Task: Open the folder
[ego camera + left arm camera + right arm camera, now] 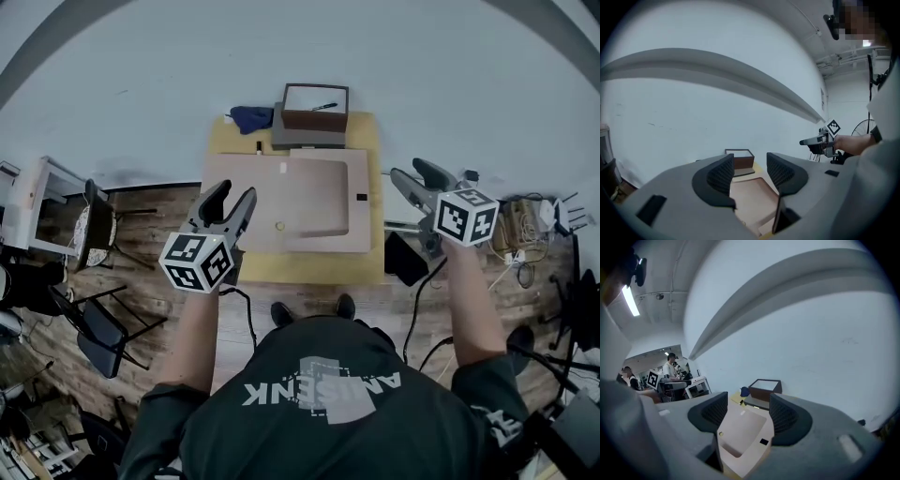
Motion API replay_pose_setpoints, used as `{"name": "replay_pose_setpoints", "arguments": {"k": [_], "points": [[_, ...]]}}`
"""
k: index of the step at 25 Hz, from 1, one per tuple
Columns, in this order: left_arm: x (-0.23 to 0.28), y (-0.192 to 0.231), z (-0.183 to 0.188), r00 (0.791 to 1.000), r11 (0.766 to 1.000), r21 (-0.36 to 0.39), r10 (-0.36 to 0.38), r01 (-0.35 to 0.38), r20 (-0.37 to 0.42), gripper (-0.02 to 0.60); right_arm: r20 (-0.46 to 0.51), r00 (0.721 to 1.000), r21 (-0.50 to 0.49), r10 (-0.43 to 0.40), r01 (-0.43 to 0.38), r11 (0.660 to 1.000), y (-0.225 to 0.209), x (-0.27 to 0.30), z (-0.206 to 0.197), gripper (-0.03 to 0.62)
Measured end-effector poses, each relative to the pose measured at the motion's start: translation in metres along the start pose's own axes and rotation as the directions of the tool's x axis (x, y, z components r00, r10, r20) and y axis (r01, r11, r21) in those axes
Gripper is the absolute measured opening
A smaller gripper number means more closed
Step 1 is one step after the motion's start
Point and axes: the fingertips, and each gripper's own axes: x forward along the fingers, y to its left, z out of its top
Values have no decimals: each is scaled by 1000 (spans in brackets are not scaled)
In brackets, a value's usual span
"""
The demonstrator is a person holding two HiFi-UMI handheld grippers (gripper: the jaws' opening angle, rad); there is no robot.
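Note:
A pinkish-brown folder (291, 202) lies flat on the small yellow table (375, 262), with a lighter recessed panel on its right half and a small black tab near its right edge. My left gripper (234, 192) is raised over the folder's left edge, open and empty. To the right of the table, also raised, my right gripper (411, 170) is open with nothing in it. In the left gripper view the folder (750, 197) shows below the open gripper (750, 171). In the right gripper view the folder (740, 432) lies below the open gripper (747, 411).
A brown tray (315, 105) holding a pen stands on a grey slab (300, 138) at the table's far edge, a blue cloth (251, 117) beside it. Chairs (94, 225) stand left of the table. Cables and gear (525, 230) lie to the right. The wall is right behind.

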Motion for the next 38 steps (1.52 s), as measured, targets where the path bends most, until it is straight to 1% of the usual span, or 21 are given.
{"name": "replay_pose_setpoints", "arguments": {"k": [4, 7, 10, 11, 12, 15, 19, 23, 24, 25, 28, 30, 31, 32, 34, 35, 36, 38], "points": [[-8, -4, 34, 999, 999, 32, 21, -22, 51, 202, 76, 997, -54, -8, 12, 998, 17, -16, 31, 273], [-15, -1, 54, 995, 998, 29, 53, -55, 89, 162, 121, 993, -86, -12, 23, 996, 27, -22, 49, 272], [-19, 0, 70, 991, 996, 29, 77, -81, 106, 115, 152, 988, -121, -22, 40, 992, 35, -27, 64, 272], [-22, 0, 75, 990, 995, 34, 86, -91, 115, 87, 168, 985, -130, -34, 56, 990, 38, -29, 68, 256], [-25, 0, 79, 988, 994, 43, 95, -101, 125, 36, 186, 982, -138, -46, 72, 988, 41, -31, 73, 232], [-35, -1, 89, 983, 992, 49, 110, -118, 146, 11, 209, 977, -165, -46, 81, 983, 52, -34, 83, 195], [-41, -1, 93, 984, 993, 30, 110, -115, 142, 2, 203, 978, -178, -37, 74, 981, 60, -31, 88, 134], [-47, -1, 98, 983, 994, -14, 106, -105, 151, 2, 204, 979, -182, -25, 63, 981, 66, -31, 88, 83], [-49, 0, 99, 982, 994, -15, 112, -111, 153, 2, 202, 979, -184, -22, 60, 981, 68, -31, 88, 69], [-51, 1, 100, 980, 992, -4, 125, -126, 153, 2, 199, 980, -187, -19, 57, 981, 71, -31, 87, 53], [-55, 7, 101, 972, 980, 57, 181, -191, 150, 2, 199, 980, -195, -16, 56, 979, 75, -30, 88, 32], [-54, 10, 101, 967, 973, 78, 205, -219, 152, 2, 204, 979, -196, -20, 61, 979, 75, -29, 89, 22], [-53, 10, 100, 967, 974, 74, 203, -216, 153, 2, 205, 978, -199, -23, 65, 978, 74, -29, 90, 18], [-52, 9, 99, 970, 978, 53, 190, -200, 152, 2, 205, 978, -204, -26, 68, 977, 74, -29, 90, 12], [-52, 8, 97, 976, 989, -33, 151, -148, 160, 2, 198, 980, -218, -25, 69, 974, 76, -29, 88, 8], [-53, 9, 97, 975, 989, -65, 144, -135, 169, 2, 192, 981, -224, -23, 67, 972, 78, -29, 85, 8], [-54, 10, 97, 972, 987, -72, 152, -141, 177, 2, 187, 982, -228, -23, 66, 971, 78, -28, 84, 7], [-56, 11, 97, 966, 984, -40, 177, -173, 189, 2, 179, 983, -234, -27, 69, 970, 78, -27, 81, 6]]}}
